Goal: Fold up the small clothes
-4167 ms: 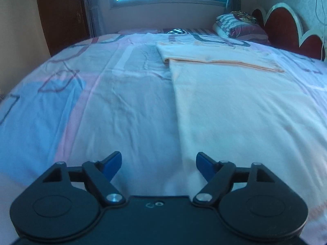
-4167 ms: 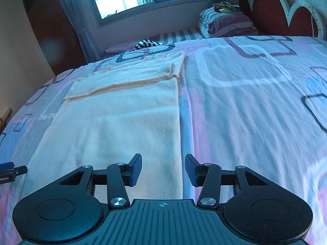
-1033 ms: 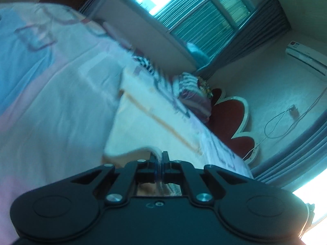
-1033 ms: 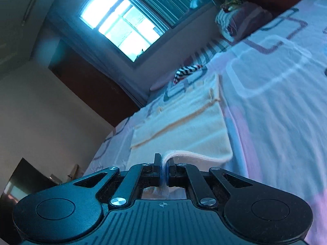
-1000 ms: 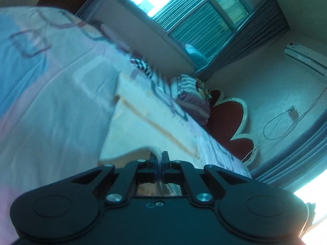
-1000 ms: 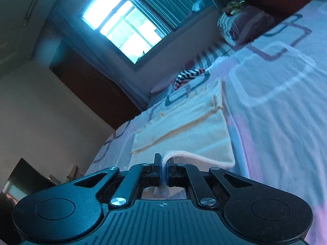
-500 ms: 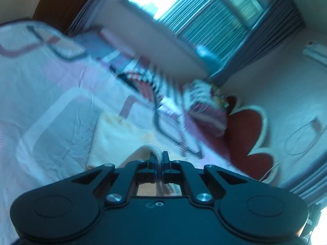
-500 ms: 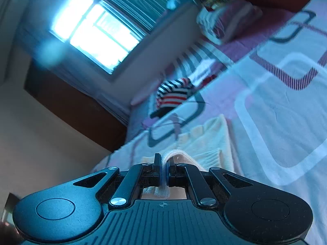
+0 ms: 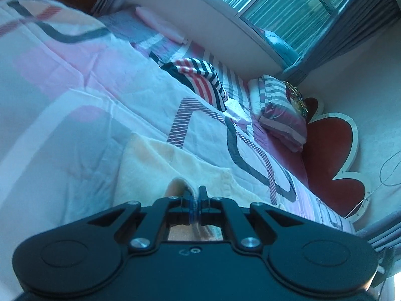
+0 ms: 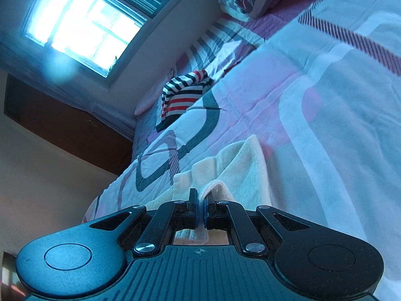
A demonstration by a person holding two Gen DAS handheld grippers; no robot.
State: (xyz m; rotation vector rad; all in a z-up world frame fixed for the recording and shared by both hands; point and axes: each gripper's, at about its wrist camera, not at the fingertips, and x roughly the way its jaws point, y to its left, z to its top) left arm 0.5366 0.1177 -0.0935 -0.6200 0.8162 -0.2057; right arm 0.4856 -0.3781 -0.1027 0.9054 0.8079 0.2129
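Glaring window (image 10: 82, 30) backlight, bluish cast, fisheye-bent edges, mild blur.

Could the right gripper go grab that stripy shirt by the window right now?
Probably not yet: the right gripper is shut on the cream garment, and the striped shirt lies well beyond it across the bed.

Left black two-finger gripper (image 9: 196, 198) clamped tight on a fold of cream knit cloth (image 9: 160, 168), tilted (rolled sideways). Right black two-finger gripper (image 10: 200, 200) likewise pinched on the same cloth's hem, also tilted.
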